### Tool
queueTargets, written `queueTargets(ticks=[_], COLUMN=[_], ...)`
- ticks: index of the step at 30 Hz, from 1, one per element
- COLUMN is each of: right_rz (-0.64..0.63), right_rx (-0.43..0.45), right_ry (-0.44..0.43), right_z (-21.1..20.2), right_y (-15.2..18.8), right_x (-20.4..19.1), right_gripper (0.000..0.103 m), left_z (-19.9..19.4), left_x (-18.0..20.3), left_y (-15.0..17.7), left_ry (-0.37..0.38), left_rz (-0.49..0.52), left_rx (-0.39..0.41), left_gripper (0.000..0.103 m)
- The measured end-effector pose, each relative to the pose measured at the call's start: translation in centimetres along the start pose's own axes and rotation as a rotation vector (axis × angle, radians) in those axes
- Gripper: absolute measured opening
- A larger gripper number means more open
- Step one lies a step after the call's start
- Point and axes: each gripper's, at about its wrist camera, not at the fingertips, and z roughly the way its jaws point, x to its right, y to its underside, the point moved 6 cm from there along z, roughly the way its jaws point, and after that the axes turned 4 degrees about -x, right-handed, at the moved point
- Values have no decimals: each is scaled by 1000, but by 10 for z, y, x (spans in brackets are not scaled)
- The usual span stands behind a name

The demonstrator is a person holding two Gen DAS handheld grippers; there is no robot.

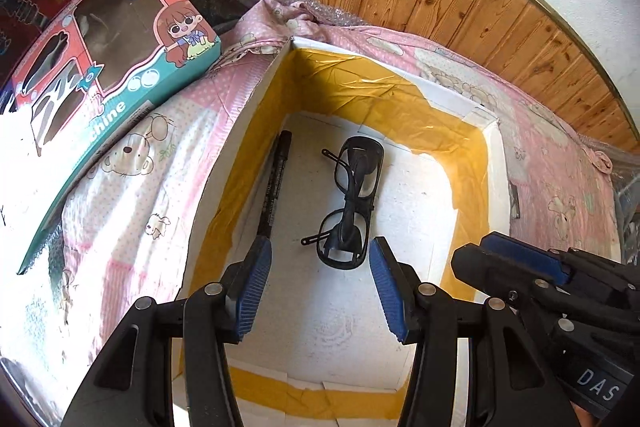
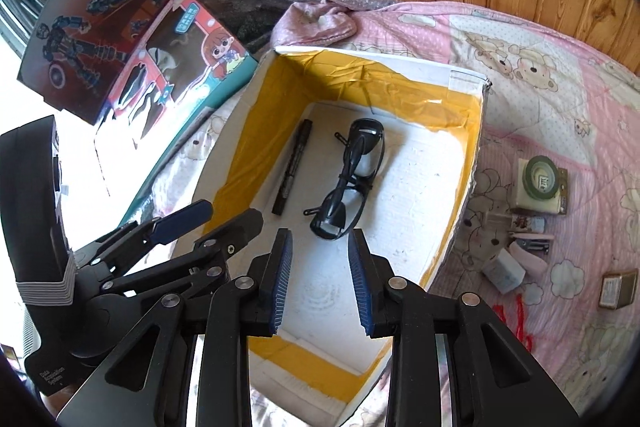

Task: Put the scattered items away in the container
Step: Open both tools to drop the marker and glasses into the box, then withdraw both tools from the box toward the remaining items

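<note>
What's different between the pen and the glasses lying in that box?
The marker pen is one straight, slim stick lying near the box's yellow-taped left wall; the glasses are wider, curved, with folded arms and clear lenses, lying mid-floor. Both are black, lie flat in the white box roughly parallel, and do not touch.

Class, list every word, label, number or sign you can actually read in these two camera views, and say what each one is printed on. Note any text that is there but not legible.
"chine", the end of a cut-off word: teal toy box.
"DAS", cut off: right gripper body.
"Data Acquisition System", tiny and uncertain: left gripper body.
Characters on the toy box's top label: too blurred.
Print on the marker: too small.
Title on the robot-figure box: illegible.
Mark on the tape roll: blurred.
</note>
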Motion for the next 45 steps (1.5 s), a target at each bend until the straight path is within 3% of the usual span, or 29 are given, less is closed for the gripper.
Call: queueTargets(ticks=[12,25,33,45], right_rz=[-46,-42,100,415], right_rx=[47,69,80,125], right_ry=[16,7,-21,12], right_z=[-38,-65,-77,-97], right_y=[53,128,182,245], right_x=[-30,-30,16,138], right_gripper=[32,32,32,33], left_z=[-48,-78,-82,-68], left_x=[-7,7,47,150], left_y=[51,110,141,176], left_ry=[31,72,98,193], left_rz=[-19,10,124,355], left_rx=[45,64,37,-44], left_gripper=[53,53,53,53])
